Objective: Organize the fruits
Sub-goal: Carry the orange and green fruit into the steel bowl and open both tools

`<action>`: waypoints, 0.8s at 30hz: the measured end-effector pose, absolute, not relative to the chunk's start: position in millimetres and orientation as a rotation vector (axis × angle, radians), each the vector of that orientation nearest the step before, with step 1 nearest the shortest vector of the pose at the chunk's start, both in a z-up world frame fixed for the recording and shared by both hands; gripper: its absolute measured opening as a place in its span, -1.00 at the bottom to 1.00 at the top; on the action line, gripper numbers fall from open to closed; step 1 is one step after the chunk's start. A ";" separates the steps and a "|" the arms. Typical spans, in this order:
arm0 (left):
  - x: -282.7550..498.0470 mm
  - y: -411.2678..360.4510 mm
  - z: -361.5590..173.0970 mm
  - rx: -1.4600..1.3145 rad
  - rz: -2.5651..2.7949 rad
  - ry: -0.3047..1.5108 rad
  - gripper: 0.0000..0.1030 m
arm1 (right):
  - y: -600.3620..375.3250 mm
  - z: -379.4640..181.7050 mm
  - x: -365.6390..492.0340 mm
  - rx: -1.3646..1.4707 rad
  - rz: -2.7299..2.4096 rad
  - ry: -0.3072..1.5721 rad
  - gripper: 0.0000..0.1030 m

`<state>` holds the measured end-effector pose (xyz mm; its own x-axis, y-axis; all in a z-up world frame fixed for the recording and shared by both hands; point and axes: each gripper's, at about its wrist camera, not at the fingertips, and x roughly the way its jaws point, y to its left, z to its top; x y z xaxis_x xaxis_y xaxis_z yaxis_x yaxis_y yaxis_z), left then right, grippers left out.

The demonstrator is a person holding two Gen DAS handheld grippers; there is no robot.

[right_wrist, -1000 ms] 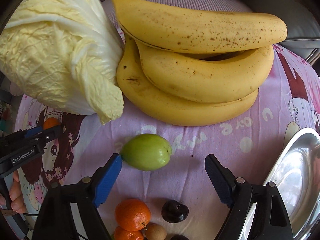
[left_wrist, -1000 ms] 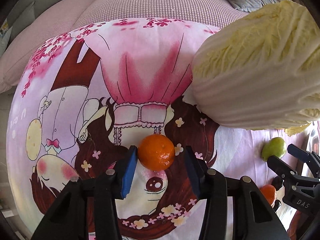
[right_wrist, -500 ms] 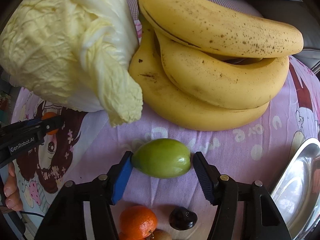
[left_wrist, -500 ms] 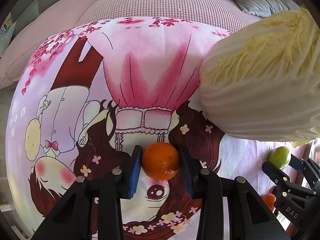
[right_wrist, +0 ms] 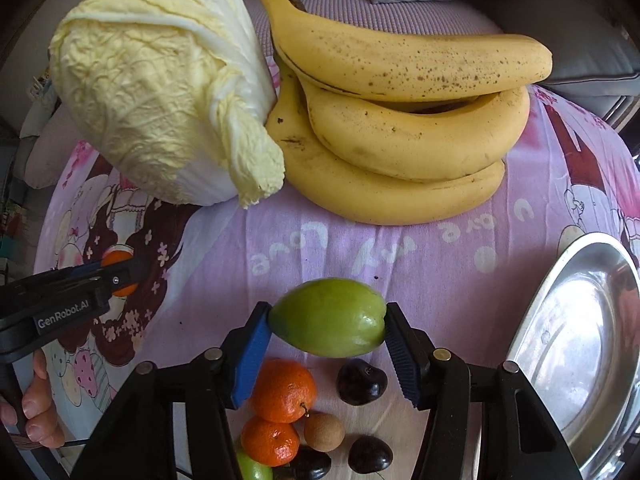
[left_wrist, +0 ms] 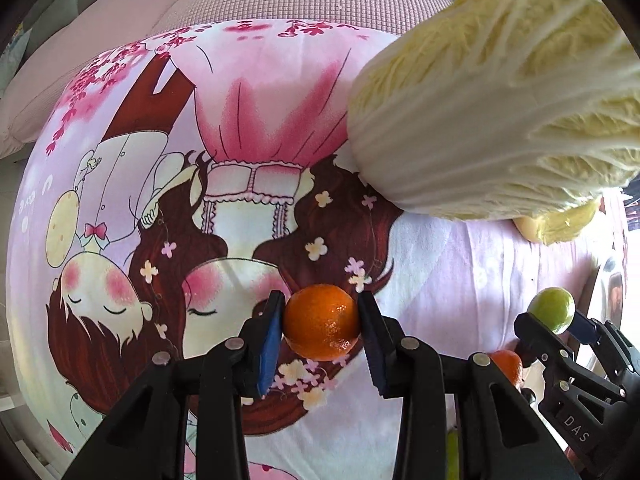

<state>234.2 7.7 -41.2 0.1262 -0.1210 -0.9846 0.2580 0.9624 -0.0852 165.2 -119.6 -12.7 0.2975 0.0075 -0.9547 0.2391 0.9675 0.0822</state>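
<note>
My left gripper [left_wrist: 321,320] is shut on an orange mandarin [left_wrist: 322,330], its blue pads pressing both sides, over the cartoon-print cloth [left_wrist: 240,140]. In the right wrist view that same gripper [right_wrist: 120,270] shows at the left edge with the mandarin [right_wrist: 119,264] in it. My right gripper [right_wrist: 328,320] is shut on a green oval fruit [right_wrist: 328,324], held at the far edge of a small pile of fruit. The left wrist view shows this green fruit [left_wrist: 552,314] at the far right.
A big napa cabbage [right_wrist: 160,88] and a bunch of bananas [right_wrist: 400,120] lie at the back. A steel tray [right_wrist: 580,340] sits at the right. Below the right gripper lie mandarins [right_wrist: 282,390], dark round fruits [right_wrist: 362,378] and a brown longan [right_wrist: 324,432]. A person's hand [right_wrist: 38,412] holds the left gripper.
Both grippers stood open around their fruit, then closed on it. Each has since shifted across the cloth with its fruit, and the cabbage and bananas look farther off in the right view.
</note>
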 end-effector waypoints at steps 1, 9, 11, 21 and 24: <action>229.9 4.1 -38.5 0.117 -0.285 1.419 -0.25 | -118.3 -8.6 160.1 0.219 -0.164 1.258 0.16; 195.4 -36.7 -24.8 0.168 -0.358 1.448 -0.25 | -106.5 13.8 131.2 0.245 -0.190 1.201 0.16; 184.6 -50.4 -23.2 0.188 -0.371 1.450 -0.25 | -116.6 14.5 120.3 0.255 -0.194 1.195 0.16; 138.1 -131.7 -4.8 0.249 -0.420 1.406 -0.25 | -198.7 39.4 73.5 0.394 -0.253 1.180 0.16; 131.8 -163.4 2.9 0.251 -0.445 1.399 -0.25 | -223.5 39.6 63.6 0.425 -0.318 1.177 0.16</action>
<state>131.8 -163.4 2.9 0.1078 -0.1525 -0.9824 0.4429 0.8921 -0.0898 63.6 -223.5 39.6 0.3547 -0.0200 -0.9348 0.4541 0.8776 0.1535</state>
